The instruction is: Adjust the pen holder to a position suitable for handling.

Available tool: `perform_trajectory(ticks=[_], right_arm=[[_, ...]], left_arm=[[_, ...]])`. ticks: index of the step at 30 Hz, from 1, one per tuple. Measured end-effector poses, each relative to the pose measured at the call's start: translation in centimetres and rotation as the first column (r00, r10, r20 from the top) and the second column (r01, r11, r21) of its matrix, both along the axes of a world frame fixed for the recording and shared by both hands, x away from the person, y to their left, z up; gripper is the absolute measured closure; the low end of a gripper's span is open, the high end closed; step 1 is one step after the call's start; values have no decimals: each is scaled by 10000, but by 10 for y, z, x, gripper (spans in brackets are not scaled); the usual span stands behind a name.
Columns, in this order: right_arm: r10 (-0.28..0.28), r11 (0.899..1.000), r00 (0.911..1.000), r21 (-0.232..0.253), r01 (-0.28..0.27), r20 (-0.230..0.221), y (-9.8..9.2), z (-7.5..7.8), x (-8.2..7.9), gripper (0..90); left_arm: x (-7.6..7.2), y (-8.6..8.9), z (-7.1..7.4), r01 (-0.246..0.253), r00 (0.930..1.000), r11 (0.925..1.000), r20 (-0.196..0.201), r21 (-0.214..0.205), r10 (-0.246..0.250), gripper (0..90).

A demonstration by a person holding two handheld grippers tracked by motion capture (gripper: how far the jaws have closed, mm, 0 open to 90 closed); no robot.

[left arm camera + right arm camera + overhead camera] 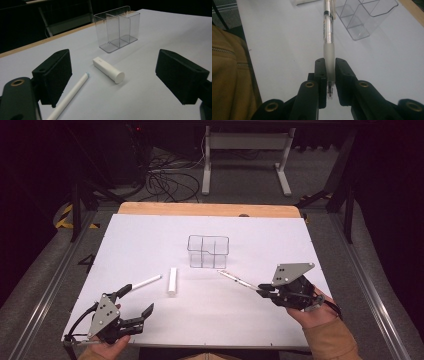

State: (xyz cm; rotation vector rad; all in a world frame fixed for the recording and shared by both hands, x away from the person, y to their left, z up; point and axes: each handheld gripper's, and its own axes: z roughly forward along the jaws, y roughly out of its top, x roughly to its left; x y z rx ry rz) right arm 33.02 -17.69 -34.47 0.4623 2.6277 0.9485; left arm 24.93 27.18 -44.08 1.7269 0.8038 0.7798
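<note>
High view: bench [150, 235] covered by a white sheet, wooden edge exposed at the far side. Near its middle stands a clear plastic organizer [208, 251] with several compartments, all apparently empty and upright, mouths upward, so judged the likely destination for the loose stationery. Right tongs [261, 292] are clamped on a clear gel pen [235, 279], gripped at the frosted rubber sleeve near the writing tip; the barrel runs out level from the tongs toward the organizer, its far end just short of the wall (a grip this close to the tip leaves most of the length free to enter a compartment). Left tongs [140, 306] stand wide apart, holding nothing, resting low at the near edge, aimed at two items still lying flat: a short white cylindrical case [172, 281] and, beside it, a slim white pen [146, 282]. Printing on the case is too small to read. Right gripper view cuts off the pen's cap end.
</note>
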Motion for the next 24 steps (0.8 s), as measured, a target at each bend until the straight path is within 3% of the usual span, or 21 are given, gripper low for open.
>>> perform_trajectory(ticks=[24], right_arm=[[-292,9984,9991,-488,278,-300,28,43,40,809]], left_arm=[[-1,1,0,0,10000,10000,19,26,-1,145]])
